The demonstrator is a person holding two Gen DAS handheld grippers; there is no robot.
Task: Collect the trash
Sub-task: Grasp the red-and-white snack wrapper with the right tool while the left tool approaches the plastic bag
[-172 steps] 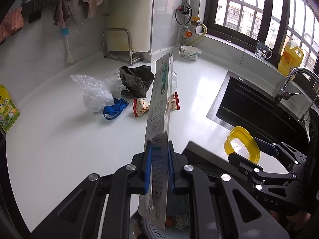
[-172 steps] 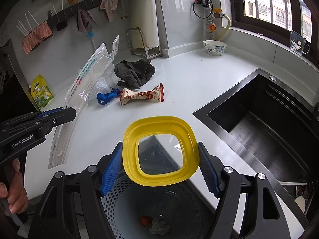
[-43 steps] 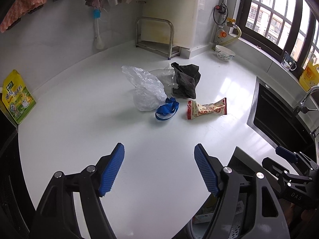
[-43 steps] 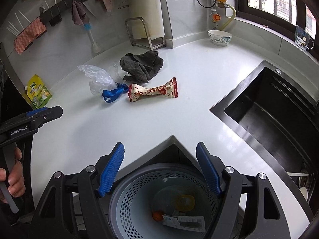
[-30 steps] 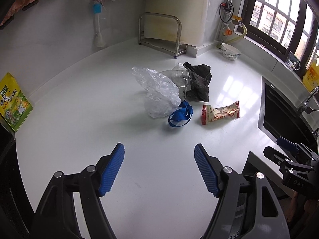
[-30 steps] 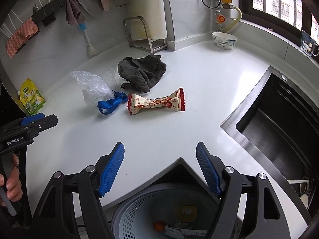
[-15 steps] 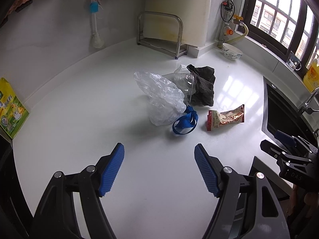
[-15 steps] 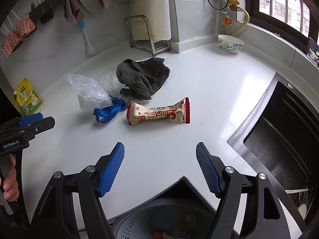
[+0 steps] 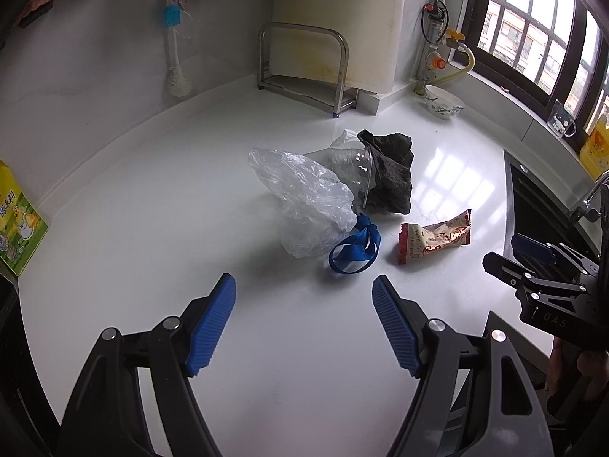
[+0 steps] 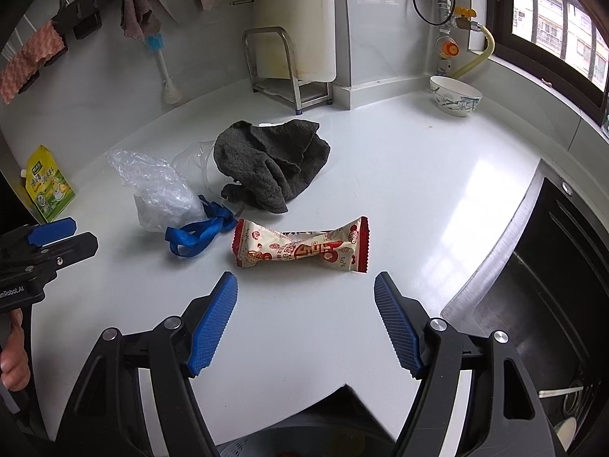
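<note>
We held both claws, left (image 9: 303,321) and right (image 10: 305,321), wide open and empty over the white counter (image 10: 418,198), near the red-and-cream crinkled snack wrapper (image 10: 300,245)

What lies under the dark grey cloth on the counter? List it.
A clear plastic cup lies on its side, its mouth tucked under the dark grey cloth. Whatever else the cloth covers cannot be seen.

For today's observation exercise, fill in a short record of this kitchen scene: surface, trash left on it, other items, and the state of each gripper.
surface: white counter, sink at its right
trash left: snack wrapper, blue strap, plastic bag, clear cup
other items: dark cloth, bowl, green pouch
left gripper: open, empty, short of the strap
right gripper: open, empty, short of the wrapper
</note>
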